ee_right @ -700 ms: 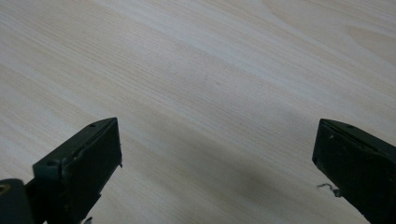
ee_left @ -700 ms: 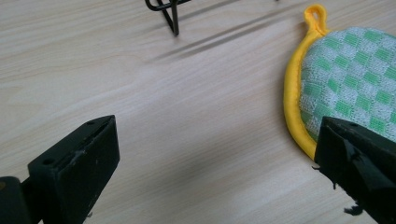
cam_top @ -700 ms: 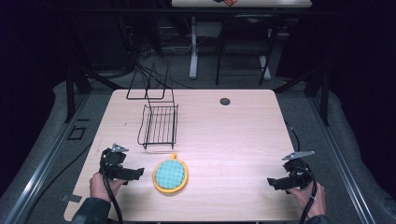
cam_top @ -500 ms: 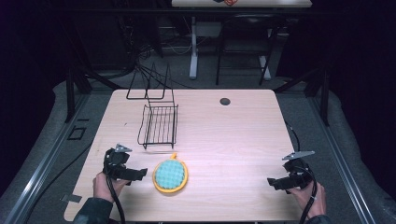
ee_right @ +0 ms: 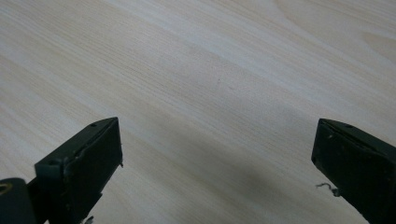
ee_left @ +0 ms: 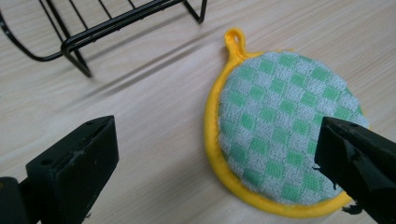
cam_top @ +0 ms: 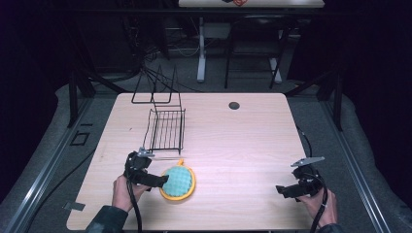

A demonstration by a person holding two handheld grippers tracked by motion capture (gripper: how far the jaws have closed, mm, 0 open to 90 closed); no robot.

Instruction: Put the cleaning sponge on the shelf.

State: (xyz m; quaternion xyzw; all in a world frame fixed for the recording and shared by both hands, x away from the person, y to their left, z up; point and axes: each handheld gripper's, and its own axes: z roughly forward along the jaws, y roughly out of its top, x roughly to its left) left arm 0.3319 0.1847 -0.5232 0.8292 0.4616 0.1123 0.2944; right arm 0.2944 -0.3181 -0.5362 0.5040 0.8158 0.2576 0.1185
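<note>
The left hand-held gripper (ee_left: 215, 154) — jaws spread wide — straddles the near edge of the round pot holder (ee_left: 285, 130).

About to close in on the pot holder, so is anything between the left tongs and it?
Nothing visible. The left tongs are open, and in the left gripper view one jaw already overlaps the pot holder while bare table lies between the jaws. The wire rack stands farther back, clear of the approach.
</note>
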